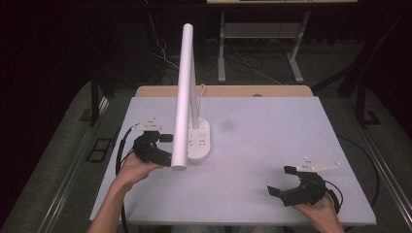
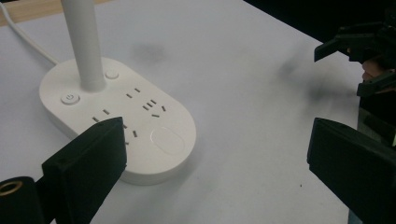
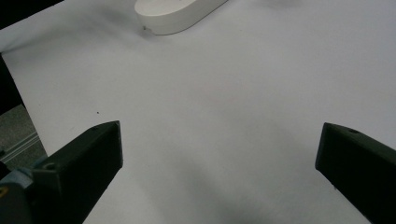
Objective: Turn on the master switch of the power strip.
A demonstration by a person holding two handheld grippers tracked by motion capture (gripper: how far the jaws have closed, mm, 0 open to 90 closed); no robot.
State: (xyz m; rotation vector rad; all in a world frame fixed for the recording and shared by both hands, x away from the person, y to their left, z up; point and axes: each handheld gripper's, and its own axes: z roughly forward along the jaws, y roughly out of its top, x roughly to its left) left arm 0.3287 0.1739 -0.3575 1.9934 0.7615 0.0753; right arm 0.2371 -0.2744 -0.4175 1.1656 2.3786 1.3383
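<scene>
Spread wide on both: left gripper (image 1: 165,148) beside the lamp base (image 2: 116,116), right gripper (image 1: 282,180) idle. Probably approaching; next, pressing the power button (image 2: 70,99).

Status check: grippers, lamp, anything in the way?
Left gripper open beside lamp base. Right gripper open over bare table. Nothing between them.

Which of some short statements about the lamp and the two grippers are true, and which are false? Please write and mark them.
1. The left gripper is open. True.
2. The right gripper holds the lamp. False: it is open and holds nothing, away from the lamp.
3. The lamp base has socket slots and a power button. True.
4. The lamp lies on its side. False: it stands on the table, its stem upright.
</scene>
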